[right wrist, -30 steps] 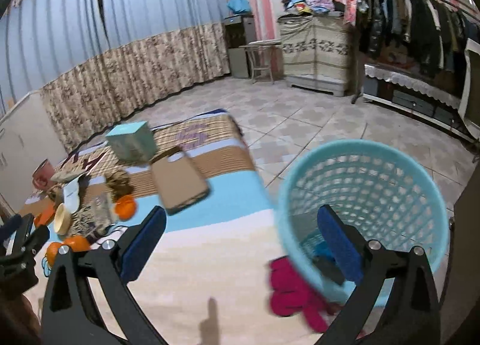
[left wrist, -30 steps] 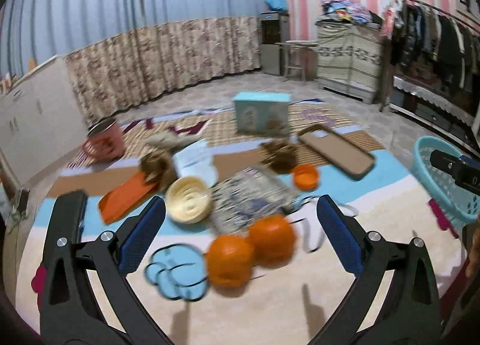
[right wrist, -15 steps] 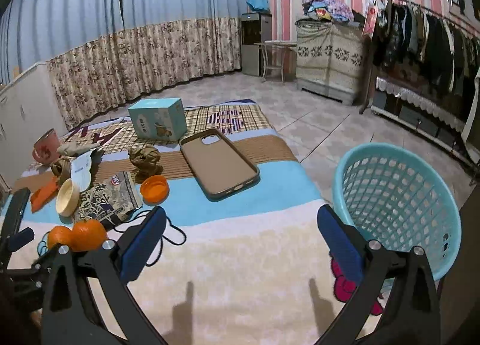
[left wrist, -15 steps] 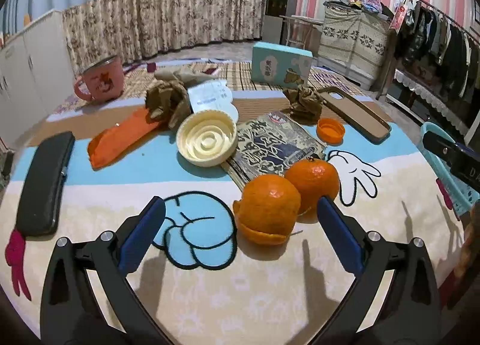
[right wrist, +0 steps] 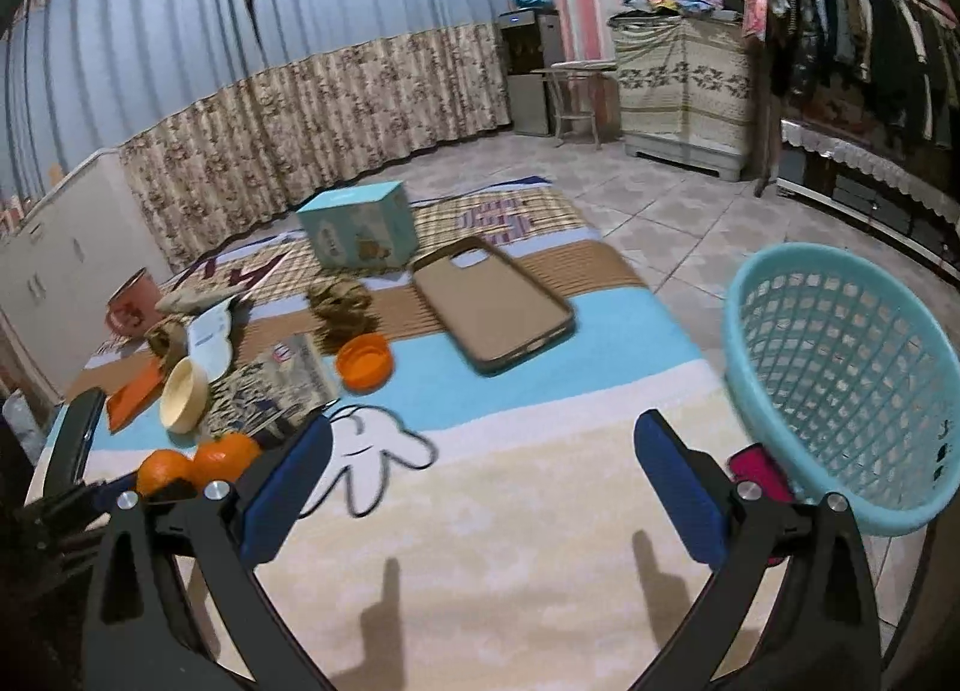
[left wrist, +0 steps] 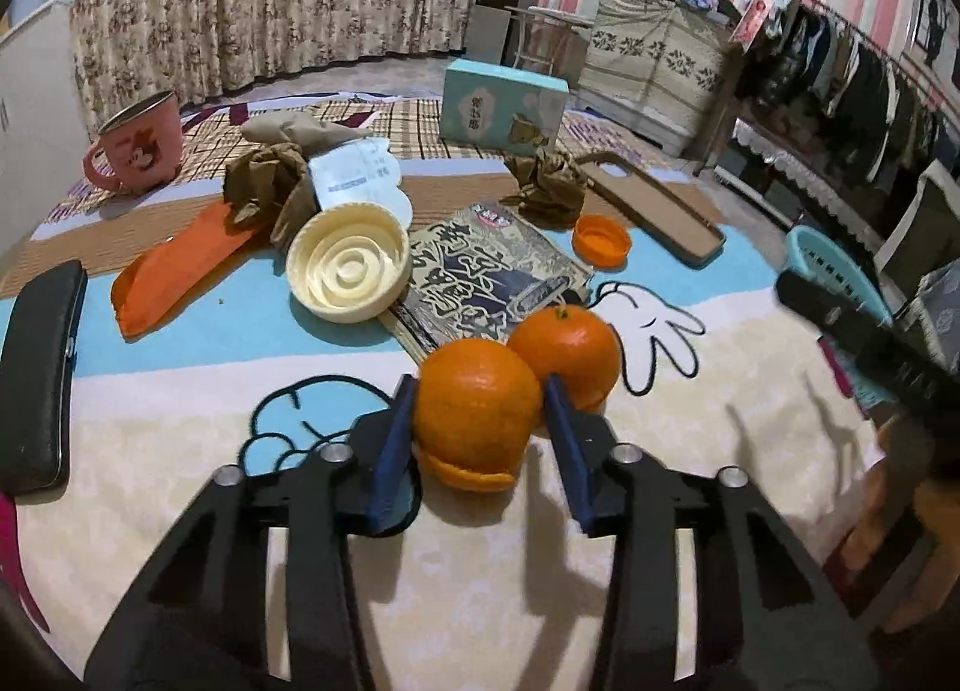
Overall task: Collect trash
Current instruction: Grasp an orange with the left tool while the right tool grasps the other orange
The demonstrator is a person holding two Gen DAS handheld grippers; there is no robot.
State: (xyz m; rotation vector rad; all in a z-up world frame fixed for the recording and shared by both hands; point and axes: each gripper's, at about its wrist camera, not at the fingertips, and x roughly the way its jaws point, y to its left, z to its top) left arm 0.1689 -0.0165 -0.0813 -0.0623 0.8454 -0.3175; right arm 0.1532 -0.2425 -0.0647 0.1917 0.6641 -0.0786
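Note:
Two oranges lie close together on the cartoon rug. My left gripper [left wrist: 478, 388] straddles the near orange [left wrist: 474, 415], which has a split peel rim at its base. Its jaws are closing, and both blue pads touch the fruit's sides. The second orange [left wrist: 567, 349] sits just behind, touching it. My right gripper [right wrist: 480, 475] hangs open over bare rug with nothing between its fingers. The teal mesh basket [right wrist: 840, 391] stands to its right on the floor. Trash lies beyond the oranges: a snack wrapper [left wrist: 480, 277], a cream lid [left wrist: 348, 269], an orange cap [left wrist: 600, 239] and crumpled brown paper [left wrist: 549, 187].
A pink mug [left wrist: 141, 141], a teal box [left wrist: 501, 108] and a brown phone case [left wrist: 654, 208] sit at the back of the rug. A black case [left wrist: 36, 379] lies at the left edge. An orange wrapper [left wrist: 180, 265] and white paper [left wrist: 357, 181] lie near the lid.
My left gripper dropped towards the oranges, then its jaws came in from wide open onto the near orange. The right gripper swung left, away from the basket and over the rug.

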